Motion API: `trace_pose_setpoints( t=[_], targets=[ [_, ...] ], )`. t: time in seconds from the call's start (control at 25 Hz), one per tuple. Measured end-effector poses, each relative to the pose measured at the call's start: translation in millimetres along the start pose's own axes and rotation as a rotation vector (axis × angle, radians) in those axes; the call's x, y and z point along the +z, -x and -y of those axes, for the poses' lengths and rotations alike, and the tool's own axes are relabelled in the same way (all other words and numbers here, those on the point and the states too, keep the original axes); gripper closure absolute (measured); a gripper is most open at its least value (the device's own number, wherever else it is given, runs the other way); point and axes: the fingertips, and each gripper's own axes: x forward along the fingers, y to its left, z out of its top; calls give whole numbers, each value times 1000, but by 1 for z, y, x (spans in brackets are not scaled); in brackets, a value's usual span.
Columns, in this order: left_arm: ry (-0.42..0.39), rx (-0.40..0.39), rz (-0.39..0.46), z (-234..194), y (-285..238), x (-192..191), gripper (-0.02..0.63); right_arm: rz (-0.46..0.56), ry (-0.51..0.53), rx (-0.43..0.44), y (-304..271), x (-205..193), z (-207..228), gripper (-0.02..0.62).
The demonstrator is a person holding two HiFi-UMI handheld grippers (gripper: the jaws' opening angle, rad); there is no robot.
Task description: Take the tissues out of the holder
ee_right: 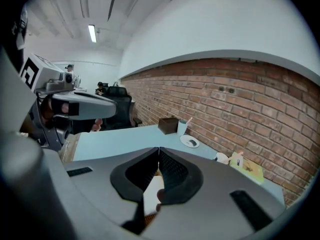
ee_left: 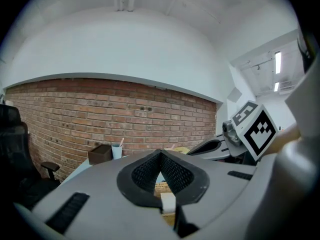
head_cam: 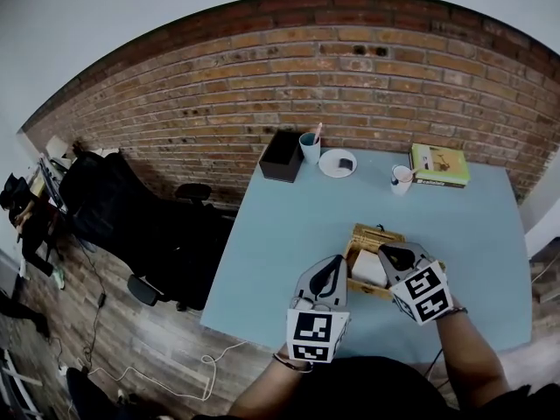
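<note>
A wooden holder (head_cam: 378, 233) stands near the front edge of the blue table (head_cam: 289, 234), with a white stack of tissues (head_cam: 367, 269) inside it. My left gripper (head_cam: 336, 262) hovers at the holder's left side, jaws shut with nothing pinched. My right gripper (head_cam: 391, 254) is over the right edge of the tissues, also shut. In the left gripper view the tips (ee_left: 160, 153) meet, and the holder's weave (ee_left: 161, 188) and tissues (ee_left: 168, 202) show below them. In the right gripper view the closed tips (ee_right: 158, 150) sit above the white tissues (ee_right: 152, 193).
At the table's far side stand a black box (head_cam: 280, 156), a blue cup (head_cam: 310, 147), a white plate (head_cam: 337, 163), a white mug (head_cam: 401, 178) and a green book (head_cam: 439, 164). A black office chair (head_cam: 131, 208) is left of the table, before a brick wall.
</note>
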Motion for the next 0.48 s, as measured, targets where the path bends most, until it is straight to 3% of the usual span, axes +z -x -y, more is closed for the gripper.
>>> trace_pose_setpoints(
  t=[0.2, 0.32, 0.4, 0.48],
  targets=[
    [-1, -68, -55, -11, -9, -23, 611, -140, 35, 37, -29, -33, -5, 598],
    [40, -107, -86, -10, -20, -31, 611, -227, 69, 77, -43, -54, -11, 597],
    [45, -138, -90, -5, -24, -27, 611, -297, 82, 137, -52, -71, -15, 547],
    [-7, -161, -88, 3, -23, -24, 611, -358, 94, 182, -60, -86, -17, 531]
  ],
)
